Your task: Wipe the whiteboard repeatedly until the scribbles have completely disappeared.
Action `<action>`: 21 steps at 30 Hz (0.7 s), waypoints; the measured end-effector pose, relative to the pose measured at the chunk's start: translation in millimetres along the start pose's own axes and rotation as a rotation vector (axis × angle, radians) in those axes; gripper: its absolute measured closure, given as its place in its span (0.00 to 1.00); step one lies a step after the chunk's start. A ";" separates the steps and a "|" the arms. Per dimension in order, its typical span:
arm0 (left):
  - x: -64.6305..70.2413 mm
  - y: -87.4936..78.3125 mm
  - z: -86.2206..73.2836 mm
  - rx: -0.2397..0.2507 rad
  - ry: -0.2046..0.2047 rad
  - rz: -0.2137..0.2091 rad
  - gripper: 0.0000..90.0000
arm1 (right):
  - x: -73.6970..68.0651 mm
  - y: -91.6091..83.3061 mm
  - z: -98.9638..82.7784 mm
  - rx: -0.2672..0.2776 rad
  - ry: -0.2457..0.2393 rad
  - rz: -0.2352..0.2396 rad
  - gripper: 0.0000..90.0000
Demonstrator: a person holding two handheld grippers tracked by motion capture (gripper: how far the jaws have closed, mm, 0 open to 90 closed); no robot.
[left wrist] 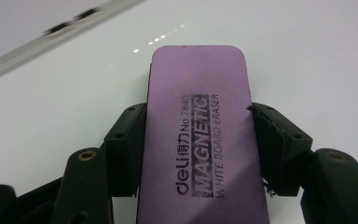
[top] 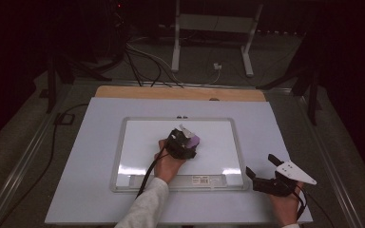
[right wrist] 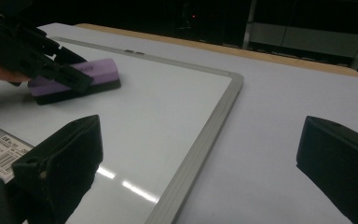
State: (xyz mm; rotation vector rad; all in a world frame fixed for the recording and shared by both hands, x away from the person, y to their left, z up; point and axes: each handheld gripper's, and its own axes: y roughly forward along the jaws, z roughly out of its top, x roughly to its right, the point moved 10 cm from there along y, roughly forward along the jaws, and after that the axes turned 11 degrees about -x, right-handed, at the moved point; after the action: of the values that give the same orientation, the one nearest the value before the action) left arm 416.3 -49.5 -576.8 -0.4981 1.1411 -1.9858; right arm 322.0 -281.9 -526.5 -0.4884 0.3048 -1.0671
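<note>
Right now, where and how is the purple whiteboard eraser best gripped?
Grip the purple eraser across its two long sides, near the middle, coming from its short end, low over the whiteboard. It lies flat and is narrow, so the left gripper already spans it this way.

From my high view the purple eraser (top: 194, 140) is mostly covered by the left gripper (top: 183, 142) — just a sliver shows. In the left gripper view its near end runs off the bottom edge. Whiteboard (top: 123, 142) tray label — too small to read.
</note>
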 end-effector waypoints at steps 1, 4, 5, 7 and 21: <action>0.3 -0.1 0.4 -0.002 0.007 0.007 0.46 | 0.0 0.0 0.0 0.000 0.000 0.000 0.01; -9.2 0.3 0.0 -0.009 -0.017 0.029 0.46 | 0.1 -0.2 0.0 0.000 0.000 0.001 0.01; -15.5 0.4 -0.3 -0.012 -0.038 0.044 0.46 | 0.4 -0.3 -0.1 0.000 0.002 0.000 0.01; -32.2 -0.4 -3.2 -0.028 -0.100 0.078 0.46 | 0.9 -0.6 -0.2 0.001 0.004 0.000 0.01; -101.2 -21.5 -37.1 -0.021 -0.316 0.163 0.46 | 0.2 0.2 -0.3 -0.002 0.006 0.003 0.01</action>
State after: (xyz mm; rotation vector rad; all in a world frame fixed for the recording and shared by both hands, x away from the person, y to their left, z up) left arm 445.7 56.4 -573.4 -0.6807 0.9726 -1.6853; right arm 322.1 -282.1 -526.8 -0.4870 0.3116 -1.0658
